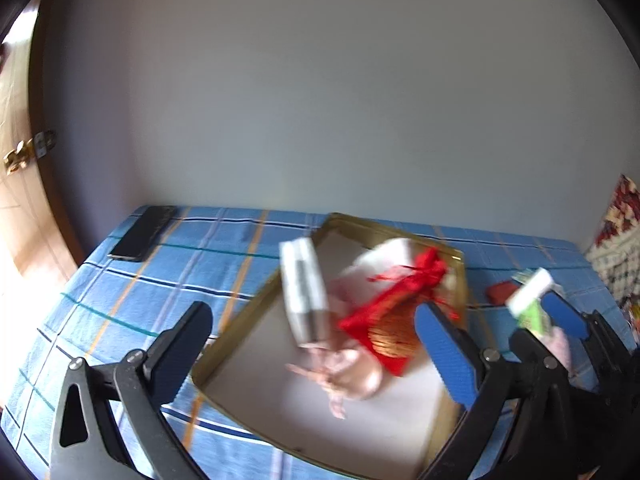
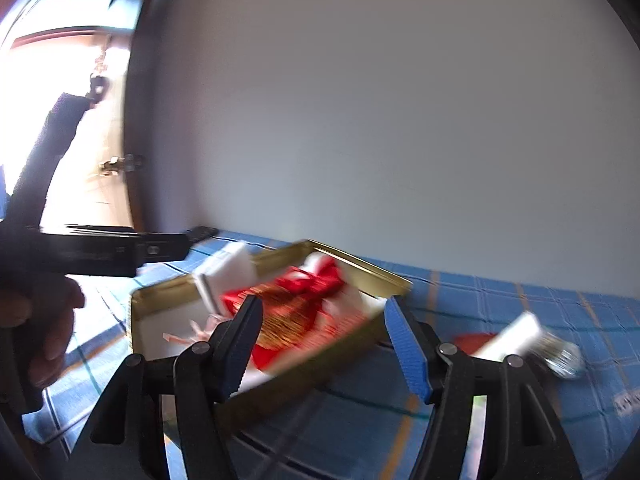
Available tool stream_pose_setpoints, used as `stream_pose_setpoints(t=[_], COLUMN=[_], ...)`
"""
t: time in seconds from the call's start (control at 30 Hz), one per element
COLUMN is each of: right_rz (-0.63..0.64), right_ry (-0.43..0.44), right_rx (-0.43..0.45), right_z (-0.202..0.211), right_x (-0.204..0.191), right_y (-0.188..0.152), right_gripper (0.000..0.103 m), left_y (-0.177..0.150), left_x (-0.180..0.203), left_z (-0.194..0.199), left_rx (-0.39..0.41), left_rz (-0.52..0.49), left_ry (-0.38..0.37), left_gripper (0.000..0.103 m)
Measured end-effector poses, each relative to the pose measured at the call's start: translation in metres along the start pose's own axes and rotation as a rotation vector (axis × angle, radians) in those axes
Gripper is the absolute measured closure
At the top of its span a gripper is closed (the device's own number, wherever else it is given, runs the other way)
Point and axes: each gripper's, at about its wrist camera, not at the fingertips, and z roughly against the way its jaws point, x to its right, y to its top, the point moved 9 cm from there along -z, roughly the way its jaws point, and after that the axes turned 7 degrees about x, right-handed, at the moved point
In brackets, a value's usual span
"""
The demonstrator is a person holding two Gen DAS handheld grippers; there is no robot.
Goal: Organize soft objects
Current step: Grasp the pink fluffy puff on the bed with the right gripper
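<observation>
A gold tin tray (image 1: 248,312) with a white floor lies on the blue plaid cloth. In it are a red and gold drawstring pouch (image 1: 392,308), a pink pouch (image 1: 352,372) and a blurred white and silver packet (image 1: 304,288) that stands tilted. My left gripper (image 1: 316,340) hangs open and wide above the tray, its pads touching nothing. In the right wrist view my right gripper (image 2: 324,344) is open over the tray's near rim (image 2: 312,372), with the red pouch (image 2: 296,308) beyond it. A white and green packet (image 1: 528,296) lies right of the tray.
A black phone (image 1: 144,232) lies at the cloth's back left corner. A small red thing (image 2: 472,340) and a silvery thing (image 2: 564,356) lie by the white packet (image 2: 516,340). A door with a brass latch (image 1: 24,156) stands left, patterned crochet fabric (image 1: 616,240) right.
</observation>
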Motion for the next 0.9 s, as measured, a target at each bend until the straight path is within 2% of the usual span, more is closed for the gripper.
stream_pose_setpoints(t=[0.23, 0.4, 0.7, 0.9], right_rz=[-0.065, -0.117, -0.105, -0.134], right_ry=[-0.168, -0.195, -0.155, -0.202], right_rx=[-0.076, -0.157, -0.313, -0.411], right_z=[0.032, 0.045, 0.025, 0.013], right_x=[0.08, 0.117, 0.111, 0.122], right_y=[-0.026, -0.046, -0.07, -0.088], right_gripper=[0.036, 0.036, 0.036, 0.036], left_y=[-0.015, -0.025, -0.036, -0.046], left_x=[0.064, 0.102, 0.137, 0.143], left_z=[0.005, 0.0, -0.012, -0.02], left_rx=[0.012, -0.007, -0.036, -0.064], left_rz=[-0.055, -0.068, -0.101, -0.119], left_ry=[-0.082, -0.128, -0.157, -0.152], left_gripper=[0.0, 0.0, 0.0, 0.0])
